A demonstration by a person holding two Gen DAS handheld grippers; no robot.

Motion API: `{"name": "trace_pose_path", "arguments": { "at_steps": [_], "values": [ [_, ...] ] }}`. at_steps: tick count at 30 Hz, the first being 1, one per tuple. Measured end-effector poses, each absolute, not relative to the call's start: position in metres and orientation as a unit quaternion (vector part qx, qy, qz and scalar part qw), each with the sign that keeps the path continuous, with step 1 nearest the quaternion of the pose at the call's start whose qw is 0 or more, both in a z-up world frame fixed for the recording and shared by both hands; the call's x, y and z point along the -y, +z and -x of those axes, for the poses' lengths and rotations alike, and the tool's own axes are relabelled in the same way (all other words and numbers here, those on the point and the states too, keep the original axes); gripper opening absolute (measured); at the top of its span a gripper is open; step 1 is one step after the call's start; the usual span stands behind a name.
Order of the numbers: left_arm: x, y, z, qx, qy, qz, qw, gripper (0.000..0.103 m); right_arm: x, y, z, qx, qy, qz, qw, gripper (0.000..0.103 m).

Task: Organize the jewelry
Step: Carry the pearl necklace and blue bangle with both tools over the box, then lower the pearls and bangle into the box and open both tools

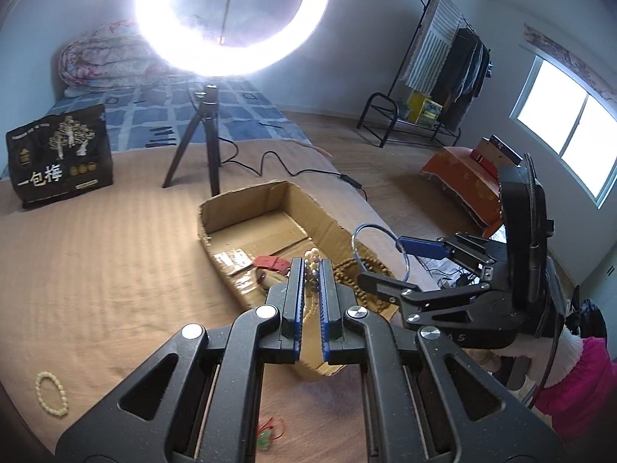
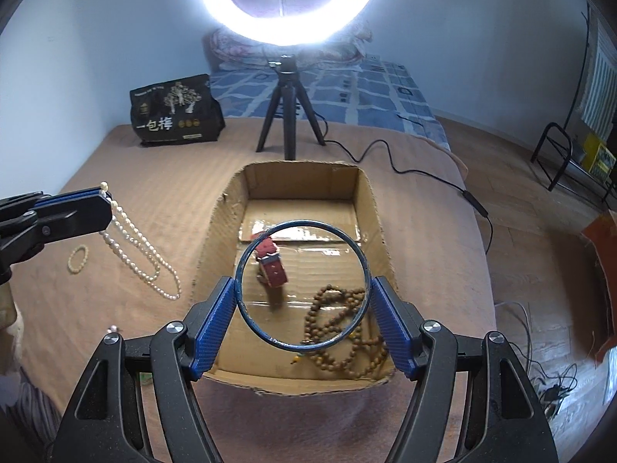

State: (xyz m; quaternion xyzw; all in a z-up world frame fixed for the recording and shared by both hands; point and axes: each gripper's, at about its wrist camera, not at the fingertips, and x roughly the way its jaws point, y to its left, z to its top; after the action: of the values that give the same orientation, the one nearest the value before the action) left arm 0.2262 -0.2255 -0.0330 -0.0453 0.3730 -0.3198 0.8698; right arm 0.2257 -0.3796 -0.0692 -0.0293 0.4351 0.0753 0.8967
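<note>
Above the open cardboard box point(image 2: 370, 208) on the tan-covered bed point(image 2: 432, 239), the right gripper point(image 2: 302, 308) holds a blue bangle point(image 2: 302, 284) by its two sides, its jaws spread wide to the ring's full width and pressing against it from either side; the bangle hangs over the box's near half. Inside the box lie a red watch point(image 2: 272, 268), on the taped cardboard floor, and a heap of brown wooden beads point(image 2: 339, 332) in the near right corner. To the left of the box, the left gripper point(image 2: 104, 202) has its jaws nearly closed on a white pearl necklace point(image 2: 142, 254), pinching it near one end so that the strands trail down to the bedcover beside the box's left wall. From the left wrist view, the pearls point(image 1: 311, 266) show between the narrow gap of the blue pads point(image 1: 297, 293). A small cream bead bracelet point(image 2: 78, 258) lies on the bedcover farther left, well apart from the box. A tiny green charm on red cord point(image 1: 268, 434) lies near the bed's front edge. Behind the box stand a ring light point(image 2: 289, 4) on a black tripod point(image 2: 289, 115) and a black printed bag point(image 2: 175, 115).
</note>
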Motion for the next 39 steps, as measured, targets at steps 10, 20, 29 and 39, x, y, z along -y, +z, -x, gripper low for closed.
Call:
{"name": "trace_pose_path", "arguments": {
  "at_steps": [10,20,29,39],
  "values": [
    [0.250,-0.053,-0.235,-0.391,-0.326,0.040,0.860,0.005,0.389,-0.086,-0.236,-0.451,0.079,0.022,0.889,0.071],
    [0.258,-0.085,-0.239,-0.421,-0.322,0.024,0.848,0.005,0.397,-0.107,-0.246,-0.470,0.073,0.007,0.880,0.071],
    [0.261,-0.098,-0.241,-0.434,-0.318,0.016,0.842,0.005,0.394,-0.115,-0.252,-0.478,0.075,0.009,0.875,0.071],
    [0.263,-0.103,-0.241,-0.447,-0.315,0.005,0.837,0.008,0.392,-0.120,-0.252,-0.486,0.063,0.016,0.872,0.071]
  ]
}}
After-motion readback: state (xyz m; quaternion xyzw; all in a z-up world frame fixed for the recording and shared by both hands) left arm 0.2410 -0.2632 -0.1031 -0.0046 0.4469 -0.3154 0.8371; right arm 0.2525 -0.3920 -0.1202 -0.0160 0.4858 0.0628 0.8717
